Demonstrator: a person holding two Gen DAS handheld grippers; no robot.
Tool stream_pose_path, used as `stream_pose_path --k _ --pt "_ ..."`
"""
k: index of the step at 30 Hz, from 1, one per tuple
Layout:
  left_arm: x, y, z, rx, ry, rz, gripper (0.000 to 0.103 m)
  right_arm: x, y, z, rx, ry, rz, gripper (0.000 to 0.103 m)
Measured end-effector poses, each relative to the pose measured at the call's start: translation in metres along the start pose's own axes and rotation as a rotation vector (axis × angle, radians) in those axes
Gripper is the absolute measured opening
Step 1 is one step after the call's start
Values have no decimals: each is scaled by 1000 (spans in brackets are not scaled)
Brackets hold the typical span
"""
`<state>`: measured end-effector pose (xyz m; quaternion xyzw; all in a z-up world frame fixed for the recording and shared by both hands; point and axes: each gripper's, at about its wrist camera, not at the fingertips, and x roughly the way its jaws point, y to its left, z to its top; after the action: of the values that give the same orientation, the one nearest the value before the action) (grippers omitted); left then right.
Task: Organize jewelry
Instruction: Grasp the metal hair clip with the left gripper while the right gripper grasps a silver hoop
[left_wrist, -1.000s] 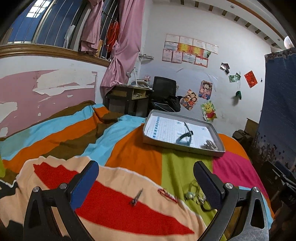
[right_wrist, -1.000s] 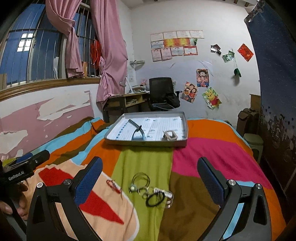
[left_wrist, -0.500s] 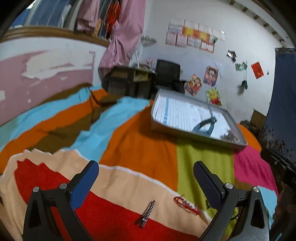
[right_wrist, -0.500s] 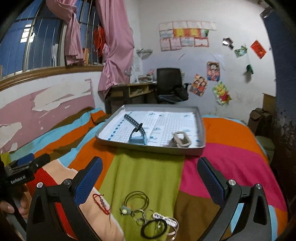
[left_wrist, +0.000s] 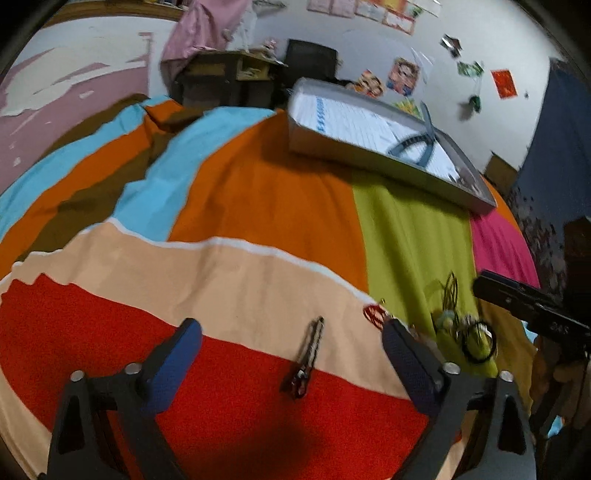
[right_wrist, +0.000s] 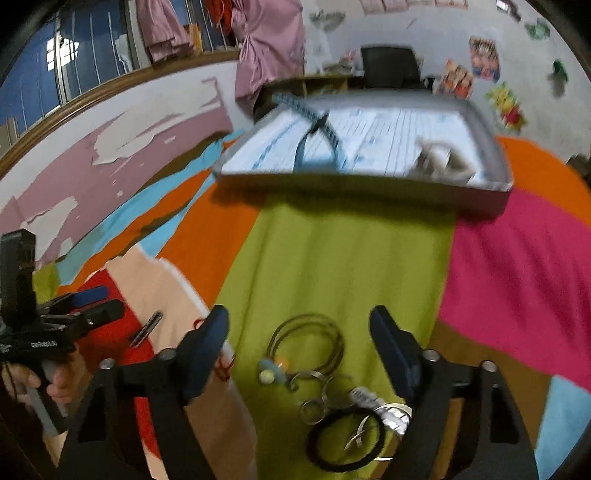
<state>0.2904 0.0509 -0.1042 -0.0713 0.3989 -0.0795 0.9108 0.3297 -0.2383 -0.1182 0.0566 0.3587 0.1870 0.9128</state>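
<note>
I hold both tools released, pitched down over the bed: left tool (left_wrist: 291, 343) straddling the hair clip (left_wrist: 308, 356), right tool (right_wrist: 299, 332) above the bangles (right_wrist: 308, 345).

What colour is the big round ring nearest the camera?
Black. The ring shows best in the right wrist view.

1 tray (right_wrist: 495, 166), 1 hair clip (left_wrist: 308, 356), 2 claws (left_wrist: 291, 345) (right_wrist: 299, 339)
</note>
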Motion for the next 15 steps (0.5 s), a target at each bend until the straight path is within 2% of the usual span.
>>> stream_pose_path --k 4,6,9,12,15 --pt "11 -8 -6 48 65 -38 79 19 4 -10 -3 81 46 47" --pt "16 -13 -8 79 94 -32 75 25 10 -12 -25 106 57 44" --pt "23 -13 -9 82 125 -35 63 36 17 -14 -47 133 66 43" --pt "25 -10 -10 64 147 -33 51 49 23 -14 -48 149 56 31" --pt "26 -6 -10 56 165 -27 38 56 26 -14 -32 157 41 29"
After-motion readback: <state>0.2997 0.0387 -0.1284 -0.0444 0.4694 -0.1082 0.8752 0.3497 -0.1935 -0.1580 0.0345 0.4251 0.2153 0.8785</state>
